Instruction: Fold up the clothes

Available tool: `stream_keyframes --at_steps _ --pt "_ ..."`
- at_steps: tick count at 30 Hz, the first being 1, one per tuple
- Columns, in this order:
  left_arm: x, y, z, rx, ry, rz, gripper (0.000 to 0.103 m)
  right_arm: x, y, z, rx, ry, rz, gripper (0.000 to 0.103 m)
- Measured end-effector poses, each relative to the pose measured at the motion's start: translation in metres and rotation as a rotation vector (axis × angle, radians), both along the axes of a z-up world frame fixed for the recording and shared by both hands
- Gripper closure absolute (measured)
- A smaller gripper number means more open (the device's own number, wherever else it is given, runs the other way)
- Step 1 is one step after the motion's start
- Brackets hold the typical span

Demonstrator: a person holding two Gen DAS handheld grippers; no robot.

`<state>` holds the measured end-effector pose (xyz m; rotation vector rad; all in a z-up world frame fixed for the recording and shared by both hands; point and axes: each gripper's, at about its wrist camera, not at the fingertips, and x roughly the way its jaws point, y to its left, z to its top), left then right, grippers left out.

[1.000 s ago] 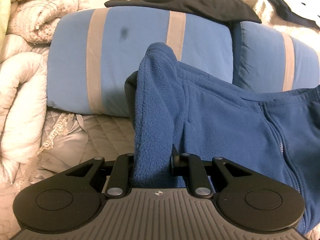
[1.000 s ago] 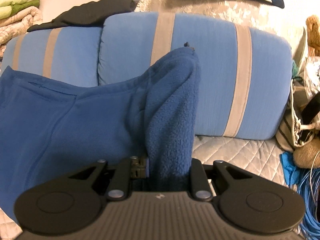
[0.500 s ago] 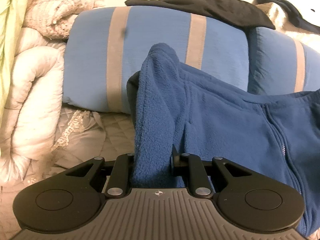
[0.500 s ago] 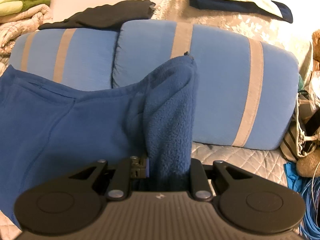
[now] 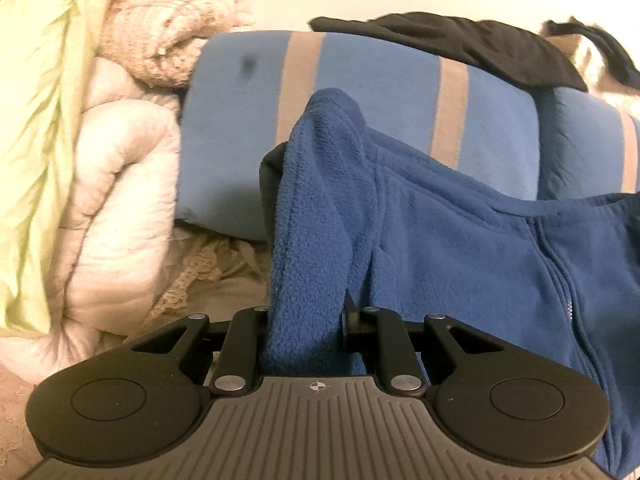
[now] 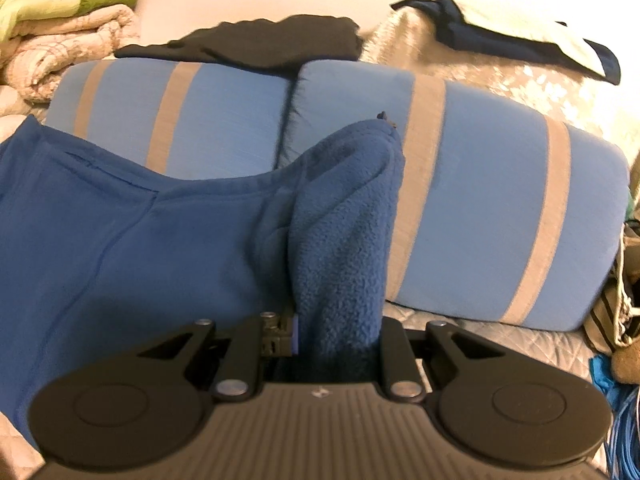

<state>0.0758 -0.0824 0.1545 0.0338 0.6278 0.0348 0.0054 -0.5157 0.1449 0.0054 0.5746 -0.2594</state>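
— What have you got hold of right now?

— Both my tongs are nearly closed, each pinching a bunched corner of the blue fleece jacket (image 5: 460,248). My left tongs (image 5: 306,320) grip one corner, my right tongs (image 6: 338,328) the other, and the fleece stands up in a thick ridge out of each pair.

— And where is the jacket itself?

— It hangs stretched between my two hands over the bed (image 6: 480,332), in front of the two blue striped pillows (image 6: 480,200) at the head end. Its zipper (image 5: 560,280) shows in the left view, running down the front panel. I can't tell how much of the lower half rests on the quilt; my own tongs block that part.

— Which step is this, then?

— I'd say I'm carrying it spread out, before any fold is made. A black garment (image 5: 460,44) already lies on top of the pillows.

— What does the next move ask of you?

— Keeping both grips firm and level, holding the span taut so the cloth doesn't sag, then lowering it flat onto bare quilt near the foot edge.
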Motion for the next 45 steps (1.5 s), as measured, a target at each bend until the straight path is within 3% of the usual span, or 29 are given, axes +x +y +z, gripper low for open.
stream_keyframes --at_steps 9,15,18,19,20,21,22,23,25,27,33,39,41,45 --pt "-0.008 0.035 0.015 0.028 -0.014 0.053 0.083 0.022 0.035 0.010 0.026 -0.025 0.033 0.084" --pt "-0.011 0.052 0.029 0.082 -0.040 0.061 0.083 0.033 0.058 0.011 0.038 -0.042 0.049 0.084" --pt "-0.006 0.058 0.027 0.140 -0.059 0.028 0.077 0.042 0.069 0.003 0.043 -0.025 0.021 0.082" --pt "-0.003 0.060 0.021 0.165 -0.076 0.026 0.072 0.045 0.072 0.000 0.045 -0.020 0.011 0.075" --pt "0.002 0.060 0.014 0.194 -0.089 0.029 0.068 0.048 0.075 -0.003 0.046 -0.013 0.002 0.049" --pt "0.008 0.060 0.003 0.238 -0.085 0.049 0.057 0.056 0.079 -0.013 0.016 0.016 -0.008 0.038" --pt "0.014 0.059 -0.008 0.288 -0.078 0.076 0.045 0.063 0.083 -0.023 -0.014 0.045 -0.018 0.010" --pt "0.021 0.057 -0.017 0.345 -0.063 0.116 0.040 0.070 0.086 -0.033 -0.044 0.075 -0.027 0.000" --pt "0.023 0.059 -0.024 0.371 -0.062 0.126 0.029 0.076 0.090 -0.046 -0.070 0.110 -0.027 0.000" --pt "0.024 0.061 -0.031 0.389 -0.058 0.132 0.028 0.075 0.088 -0.051 -0.067 0.123 -0.028 0.000" --pt "0.012 0.082 -0.030 0.164 -0.003 0.038 0.028 0.070 0.068 -0.057 0.001 0.173 -0.032 0.000" --pt "0.000 0.107 -0.031 -0.149 0.167 -0.044 0.028 0.057 0.052 -0.056 0.092 0.190 0.056 0.000" --pt "-0.008 0.111 -0.028 -0.191 0.185 -0.061 0.028 0.052 0.043 -0.053 0.119 0.193 0.069 0.000" --pt "-0.023 0.115 -0.017 -0.193 0.203 -0.089 0.028 0.041 0.023 -0.041 0.158 0.190 0.072 0.000"
